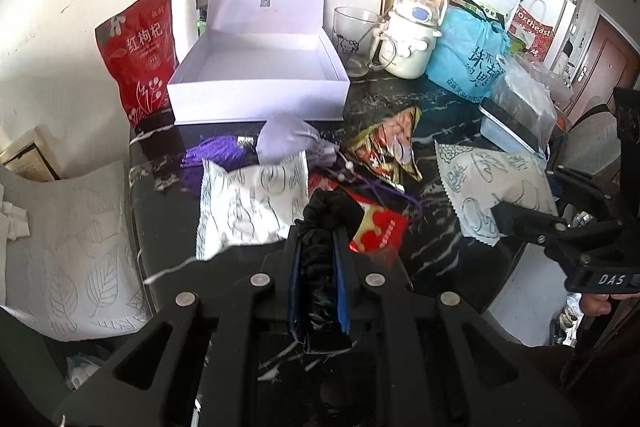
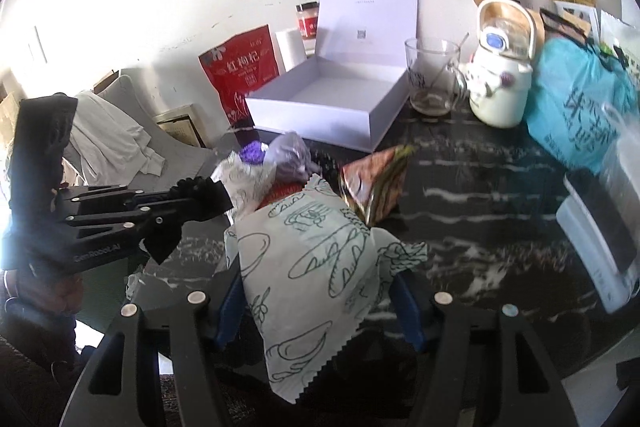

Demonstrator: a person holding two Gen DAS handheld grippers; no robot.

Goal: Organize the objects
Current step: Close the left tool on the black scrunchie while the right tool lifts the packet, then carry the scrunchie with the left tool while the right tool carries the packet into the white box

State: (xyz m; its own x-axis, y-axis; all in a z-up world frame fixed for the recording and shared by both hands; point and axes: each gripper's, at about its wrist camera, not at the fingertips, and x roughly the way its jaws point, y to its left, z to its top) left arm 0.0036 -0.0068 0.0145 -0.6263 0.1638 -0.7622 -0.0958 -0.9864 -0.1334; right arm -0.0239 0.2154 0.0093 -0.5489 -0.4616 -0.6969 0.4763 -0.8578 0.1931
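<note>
An open white box [image 1: 256, 75] with its lid up stands at the back of the dark marble table; it also shows in the right wrist view [image 2: 332, 107]. My left gripper [image 1: 320, 247] is shut on a black scrunchie-like cloth [image 1: 324, 223], above a red packet [image 1: 380, 227]. My right gripper [image 2: 320, 291] is shut on a white snack packet with green drawings [image 2: 316, 251], also seen in the left wrist view [image 1: 488, 187]. Another white packet [image 1: 252, 203], a lilac pouch with purple tassel [image 1: 280, 139] and a brown snack bag [image 1: 388, 147] lie in front of the box.
A red goji bag [image 1: 136, 55] leans left of the box. A glass mug [image 1: 356, 39], a white kettle [image 1: 412, 35], a blue bag [image 1: 468, 63] and a plastic container [image 1: 516, 123] crowd the right side. A chair with white cloth [image 1: 68, 247] stands left.
</note>
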